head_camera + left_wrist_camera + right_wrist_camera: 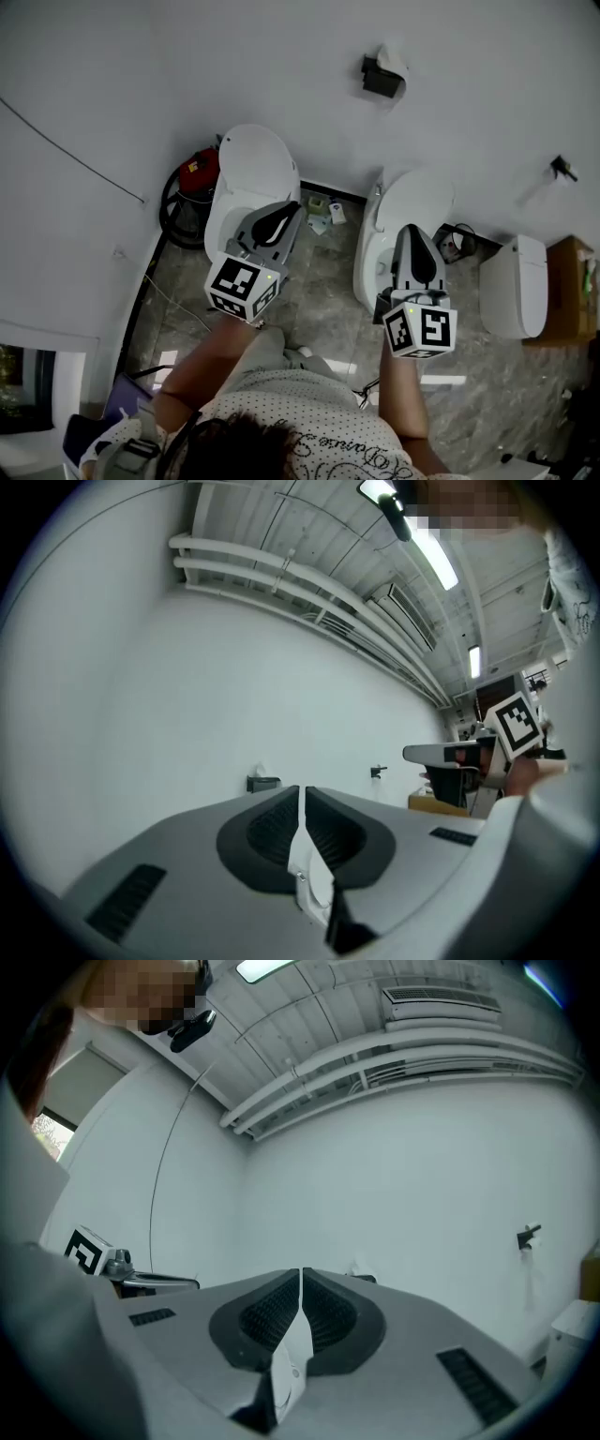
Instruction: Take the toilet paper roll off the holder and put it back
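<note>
The toilet paper holder (382, 75) is a small black bracket high on the white wall, with white paper (394, 58) sticking out of its top. It also shows far off in the left gripper view as a dark holder (263, 783), and it peeks just right of the jaw tips in the right gripper view as the holder (362, 1276). My left gripper (287, 216) and right gripper (416, 234) hang well short of the wall, above two toilets. Both are shut and hold nothing, as the left gripper (302, 792) and right gripper (300, 1275) show from close up.
Two white toilets (251, 173) (405, 208) stand against the wall, with small bottles (324, 214) on the floor between them. A red canister (199, 169) with a black hose is at the left. At the right are a white fixture (514, 286), a wooden cabinet (568, 291) and a wall hook (562, 168).
</note>
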`<state>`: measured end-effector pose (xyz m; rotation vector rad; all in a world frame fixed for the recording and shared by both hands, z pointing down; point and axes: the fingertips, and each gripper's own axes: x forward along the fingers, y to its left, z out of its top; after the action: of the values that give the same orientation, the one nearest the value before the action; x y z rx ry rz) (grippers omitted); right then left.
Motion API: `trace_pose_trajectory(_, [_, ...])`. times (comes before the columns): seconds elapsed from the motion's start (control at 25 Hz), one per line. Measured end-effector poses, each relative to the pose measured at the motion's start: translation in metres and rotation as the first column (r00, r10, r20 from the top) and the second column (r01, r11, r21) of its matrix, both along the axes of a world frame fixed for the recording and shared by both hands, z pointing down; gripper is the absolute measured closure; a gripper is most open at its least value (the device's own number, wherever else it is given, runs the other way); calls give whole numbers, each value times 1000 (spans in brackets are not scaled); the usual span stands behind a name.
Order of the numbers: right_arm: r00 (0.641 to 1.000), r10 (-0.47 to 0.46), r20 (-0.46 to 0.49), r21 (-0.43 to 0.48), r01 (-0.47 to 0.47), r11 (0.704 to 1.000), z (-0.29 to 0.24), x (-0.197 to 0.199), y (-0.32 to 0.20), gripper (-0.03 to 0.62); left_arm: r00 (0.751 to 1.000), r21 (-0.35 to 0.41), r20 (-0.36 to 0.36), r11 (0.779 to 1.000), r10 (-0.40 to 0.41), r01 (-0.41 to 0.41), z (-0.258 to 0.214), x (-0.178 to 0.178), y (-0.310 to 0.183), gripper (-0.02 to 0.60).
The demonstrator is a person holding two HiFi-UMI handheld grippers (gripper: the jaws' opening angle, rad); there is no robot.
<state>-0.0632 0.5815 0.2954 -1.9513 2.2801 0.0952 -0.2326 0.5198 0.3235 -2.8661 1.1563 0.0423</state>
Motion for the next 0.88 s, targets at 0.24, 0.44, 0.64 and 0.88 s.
trace_pose_trajectory(0.24, [999,-52,9,-32,52,998,5,8,0,326,1000,-9,15,1000,-23,23,2,12,0,423])
trace_pose_trajectory(0.44, [996,-84,20,-10,84,996,2,14,-11,242,999,-10,-12,999,-49,49,-1,15,-10,241])
trace_pose_trajectory(0.64, [994,-103,32,-9,103,995,4,17,-42,193,997,-11,-25,997,-74,74,-1,19,-45,203])
trace_pose_trajectory(0.88, [995,-99,25,-20,100,995,11,22,-112,175,997,-17,-26,997,-72,71,7,27,-119,192])
